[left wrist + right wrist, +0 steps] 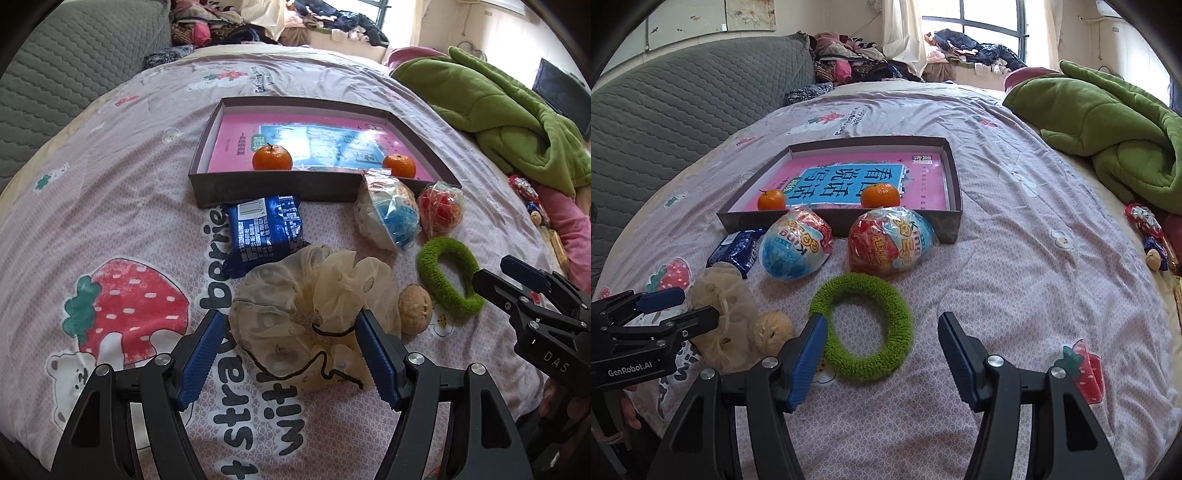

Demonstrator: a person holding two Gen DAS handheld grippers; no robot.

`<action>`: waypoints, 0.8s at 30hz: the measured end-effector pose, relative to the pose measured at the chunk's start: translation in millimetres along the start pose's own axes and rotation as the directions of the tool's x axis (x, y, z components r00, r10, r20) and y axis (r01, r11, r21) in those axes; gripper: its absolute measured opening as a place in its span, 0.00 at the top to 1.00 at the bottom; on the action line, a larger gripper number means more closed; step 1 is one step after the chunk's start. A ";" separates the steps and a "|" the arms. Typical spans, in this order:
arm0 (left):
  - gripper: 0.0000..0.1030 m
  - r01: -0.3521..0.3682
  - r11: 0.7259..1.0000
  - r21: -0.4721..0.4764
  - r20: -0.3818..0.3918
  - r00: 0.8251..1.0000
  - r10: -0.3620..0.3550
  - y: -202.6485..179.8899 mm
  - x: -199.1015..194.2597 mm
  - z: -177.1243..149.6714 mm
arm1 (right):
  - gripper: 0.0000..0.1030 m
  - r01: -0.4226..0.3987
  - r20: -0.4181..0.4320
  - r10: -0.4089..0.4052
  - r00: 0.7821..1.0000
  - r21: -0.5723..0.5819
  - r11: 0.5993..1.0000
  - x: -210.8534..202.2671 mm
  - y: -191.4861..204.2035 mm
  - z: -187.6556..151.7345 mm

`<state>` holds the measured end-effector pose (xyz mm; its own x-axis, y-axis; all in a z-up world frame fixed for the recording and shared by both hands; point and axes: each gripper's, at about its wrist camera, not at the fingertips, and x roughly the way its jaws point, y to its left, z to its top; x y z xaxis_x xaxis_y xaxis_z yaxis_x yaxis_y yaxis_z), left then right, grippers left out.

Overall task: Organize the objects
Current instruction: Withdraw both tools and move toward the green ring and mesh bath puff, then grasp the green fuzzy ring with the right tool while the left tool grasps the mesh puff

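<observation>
A shallow dark box with a pink and blue printed sheet on its floor is seen on a bed covered by a strawberry-patterned sheet. Two oranges are placed inside the box, one near its front left corner and one further to the right by the front wall. In front of the box, outside it, two egg-shaped wrapped toys are laid side by side, a blue one and a red one, and a dark blue snack packet is found to their left. Nearer to the cameras a beige mesh drawstring pouch, a walnut just beside it and a green fuzzy ring are spread on the sheet. The left claw is held wide over the pouch, with the pouch seen between its blue pads, but it cannot be told whether the pads touch it. The right claw is also held wide; its left finger is seen at the outer left edge of the ring, while the right finger stands apart from it over bare sheet. A green blanket is piled at the far right of the bed.
</observation>
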<state>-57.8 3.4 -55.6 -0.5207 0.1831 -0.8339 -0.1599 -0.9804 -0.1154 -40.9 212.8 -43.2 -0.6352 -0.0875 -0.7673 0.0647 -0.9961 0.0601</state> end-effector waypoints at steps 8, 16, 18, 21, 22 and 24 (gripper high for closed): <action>0.28 -0.022 1.000 -0.019 -0.001 1.000 0.022 2.9 13.8 -1.1 | 0.40 0.051 -0.012 -0.051 0.999 0.000 0.999 14.4 -4.1 -3.3; 0.28 -0.040 0.999 -0.018 0.009 0.999 0.040 3.7 26.5 -1.2 | 0.40 0.057 -0.012 -0.057 0.998 -0.011 0.998 23.5 -4.1 -4.4; 0.26 -0.044 0.999 -0.016 0.014 0.999 0.044 3.6 28.8 -1.1 | 0.42 0.055 -0.009 -0.055 0.998 -0.017 0.998 25.9 -2.9 -4.7; 0.26 -0.049 0.999 -0.013 0.026 0.998 0.049 3.0 31.6 -0.7 | 0.52 0.048 -0.015 -0.049 0.999 -0.024 0.999 30.5 -1.2 -6.3; 0.26 -0.051 0.999 -0.012 0.029 0.998 0.051 2.6 32.5 -0.5 | 0.58 0.049 -0.021 -0.050 0.999 -0.025 0.998 32.3 -0.7 -6.9; 0.26 -0.053 0.999 -0.006 0.042 0.998 0.053 1.8 33.4 -0.5 | 0.61 0.040 -0.025 -0.041 0.999 -0.029 0.999 34.4 0.3 -7.4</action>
<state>-75.1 7.7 -84.0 -0.5630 0.1333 -0.8156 -0.1269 -0.9892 -0.0740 -57.1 209.7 -74.2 -0.6176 -0.0463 -0.7851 0.0611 -0.9981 0.0108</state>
